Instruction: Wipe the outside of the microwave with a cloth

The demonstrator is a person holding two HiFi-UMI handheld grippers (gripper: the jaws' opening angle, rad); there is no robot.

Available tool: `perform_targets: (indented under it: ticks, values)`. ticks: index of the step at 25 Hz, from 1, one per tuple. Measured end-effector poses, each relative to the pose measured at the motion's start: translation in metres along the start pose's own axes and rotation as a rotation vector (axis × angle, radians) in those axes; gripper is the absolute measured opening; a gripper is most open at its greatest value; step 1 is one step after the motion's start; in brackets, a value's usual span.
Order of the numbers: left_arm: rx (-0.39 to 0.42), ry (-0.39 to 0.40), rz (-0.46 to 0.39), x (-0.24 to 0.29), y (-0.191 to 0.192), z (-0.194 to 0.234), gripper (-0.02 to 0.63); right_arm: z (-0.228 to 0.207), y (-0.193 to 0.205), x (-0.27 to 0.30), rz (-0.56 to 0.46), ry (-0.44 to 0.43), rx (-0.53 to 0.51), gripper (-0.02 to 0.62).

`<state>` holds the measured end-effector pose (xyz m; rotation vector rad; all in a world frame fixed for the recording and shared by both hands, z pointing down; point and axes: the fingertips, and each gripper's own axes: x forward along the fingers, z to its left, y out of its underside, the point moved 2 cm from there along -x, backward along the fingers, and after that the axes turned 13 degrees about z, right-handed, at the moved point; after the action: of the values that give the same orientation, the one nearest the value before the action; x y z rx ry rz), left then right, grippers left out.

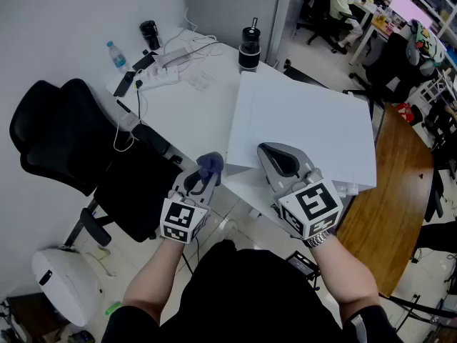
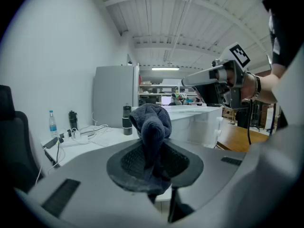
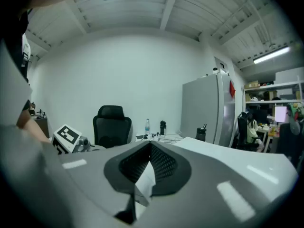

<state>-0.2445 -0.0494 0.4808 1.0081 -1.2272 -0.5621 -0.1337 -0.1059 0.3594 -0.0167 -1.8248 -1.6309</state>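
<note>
The microwave (image 1: 307, 120) is a white box on the white table (image 1: 186, 106); the left gripper view shows it ahead as the white microwave (image 2: 199, 122). My left gripper (image 1: 202, 181) is just off the microwave's near left corner, shut on a dark blue cloth (image 1: 211, 164). In its own view the bunched cloth (image 2: 152, 127) stands up between the jaws of the left gripper (image 2: 152, 163). My right gripper (image 1: 277, 159) hovers over the microwave's near edge, shut with nothing held. The right gripper (image 3: 149, 163) shows its pads together.
A black office chair (image 1: 64, 134) stands left of the table. A black flask (image 1: 249, 45), a water bottle (image 1: 116, 54) and a power strip with cables (image 1: 168, 63) sit at the table's far side. A wooden table (image 1: 393, 213) lies to the right.
</note>
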Motion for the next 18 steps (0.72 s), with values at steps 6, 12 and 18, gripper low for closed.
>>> perform_targets:
  ticks: [6,12,18]
  values:
    - [0.045,0.119,-0.010,0.037,0.003,0.016,0.074,-0.021,-0.016,0.033,-0.009,0.035,0.001,0.002]
    - [0.044,0.172,0.000,0.066,0.001,0.029,0.074,-0.035,-0.024,0.046,-0.003,0.068,0.004,0.000]
    - [0.053,0.190,0.011,0.094,-0.006,0.045,0.074,-0.048,-0.029,0.053,-0.012,0.094,0.025,0.000]
